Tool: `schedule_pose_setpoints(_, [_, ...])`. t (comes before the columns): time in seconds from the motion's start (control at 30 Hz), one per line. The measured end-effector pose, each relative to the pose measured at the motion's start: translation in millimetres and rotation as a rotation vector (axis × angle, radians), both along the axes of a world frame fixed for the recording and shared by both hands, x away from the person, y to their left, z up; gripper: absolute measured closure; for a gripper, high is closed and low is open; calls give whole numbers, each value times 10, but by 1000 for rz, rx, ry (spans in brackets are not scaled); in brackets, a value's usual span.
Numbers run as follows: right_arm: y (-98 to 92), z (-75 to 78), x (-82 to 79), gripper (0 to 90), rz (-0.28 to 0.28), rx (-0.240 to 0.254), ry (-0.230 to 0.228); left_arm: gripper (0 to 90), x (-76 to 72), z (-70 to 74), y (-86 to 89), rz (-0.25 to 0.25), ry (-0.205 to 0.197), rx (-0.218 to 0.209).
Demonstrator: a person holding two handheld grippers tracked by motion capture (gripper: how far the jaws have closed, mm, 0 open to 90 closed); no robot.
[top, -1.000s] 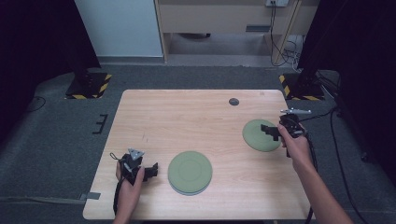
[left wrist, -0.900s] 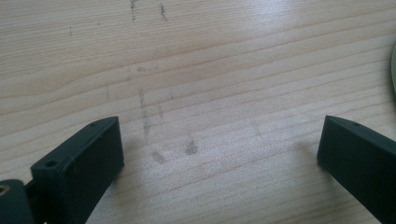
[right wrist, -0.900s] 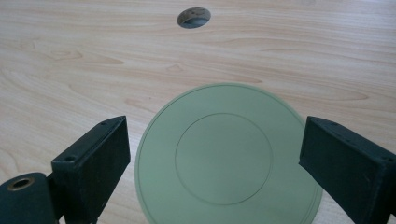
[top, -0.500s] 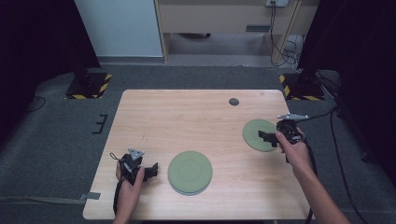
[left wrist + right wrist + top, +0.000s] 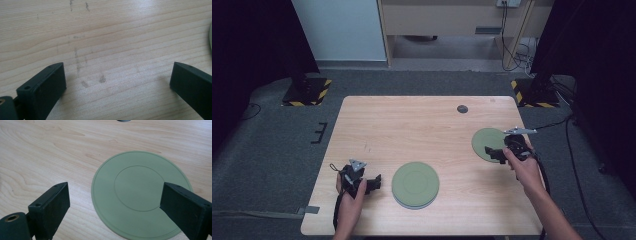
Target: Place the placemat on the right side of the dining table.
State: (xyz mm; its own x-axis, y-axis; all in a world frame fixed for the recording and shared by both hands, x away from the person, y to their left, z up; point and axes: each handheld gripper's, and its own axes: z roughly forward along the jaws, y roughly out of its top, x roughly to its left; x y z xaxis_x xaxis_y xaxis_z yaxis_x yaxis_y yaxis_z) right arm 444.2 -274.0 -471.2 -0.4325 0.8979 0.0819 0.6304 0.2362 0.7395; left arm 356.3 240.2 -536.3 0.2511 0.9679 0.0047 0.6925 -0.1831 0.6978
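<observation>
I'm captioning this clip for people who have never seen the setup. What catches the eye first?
Two green plates on the pale wooden table: a larger green plate near the front middle and a smaller green plate at the right. The right gripper hangs open over the smaller one's near edge, while the left gripper sits open beside the larger.

Green plate [image 5: 210, 37] cut by frame edge; dark disc [image 5: 123, 120] likewise.

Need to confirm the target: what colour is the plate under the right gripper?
Plain sage green, no pattern beyond a raised ring; the plate shows best in the right gripper view.
</observation>
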Motion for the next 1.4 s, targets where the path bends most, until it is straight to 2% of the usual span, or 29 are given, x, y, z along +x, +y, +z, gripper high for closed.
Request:
schedule_pose_setpoints(0.5, [180, -121, -177, 97, 56, -18, 9, 0, 0, 0, 0, 0, 0, 0])
schedule_pose_setpoints(0.8, [288, -185, -260, 100, 74, 3, 13, 0, 0, 0, 0, 0, 0, 0])
schedule_pose_setpoints(1.17, [458, -222, -339, 100, 117, -29, 15, 0, -2, 0, 0, -8, 1, 0])
schedule_pose_setpoints(1.4, [551, -264, -378, 99, 145, -48, 33, 0, -2, 0, 0, -8, 1, 0])
